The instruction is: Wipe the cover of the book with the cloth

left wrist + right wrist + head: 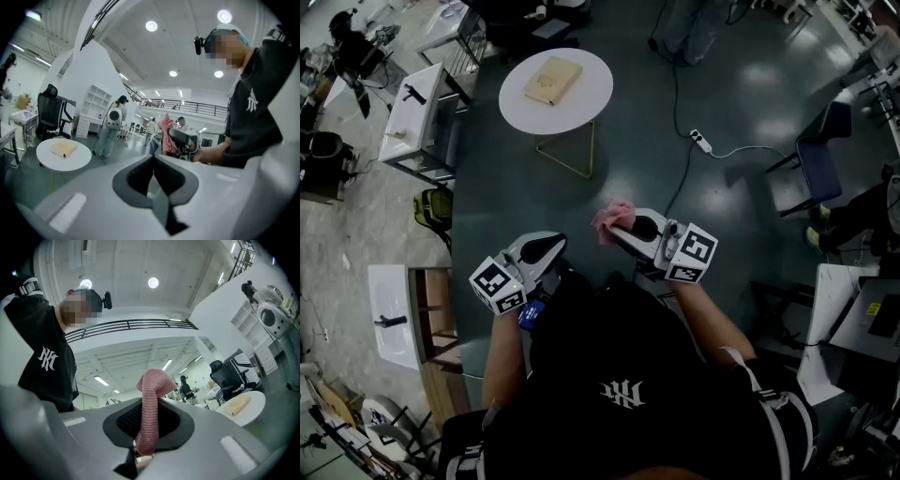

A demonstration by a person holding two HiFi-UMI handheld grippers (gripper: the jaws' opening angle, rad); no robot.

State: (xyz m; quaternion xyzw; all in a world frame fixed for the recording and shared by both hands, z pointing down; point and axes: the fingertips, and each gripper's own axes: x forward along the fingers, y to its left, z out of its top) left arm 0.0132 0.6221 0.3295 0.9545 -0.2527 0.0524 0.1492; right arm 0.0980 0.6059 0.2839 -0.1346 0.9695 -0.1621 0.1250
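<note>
**Holding the cloth, well apart from the book**

The round white table (581, 111) stood at 12 o'clock of the person in the head view, well apart from both grippers. On its top, toward 10 o'clock, lay the tan book (553, 80). It looked stiff and fairly heavy, though it might slide on the smooth top, so an edge would be the place to steady it. Its cover print was too small to make out. The left gripper (546, 249) was closed on nothing. At its 3 o'clock, the right gripper (628, 228) pinched the pink knitted cloth (151, 408), which looked soft, light and limp. The cloth's lower end was hidden behind the jaws.
</note>
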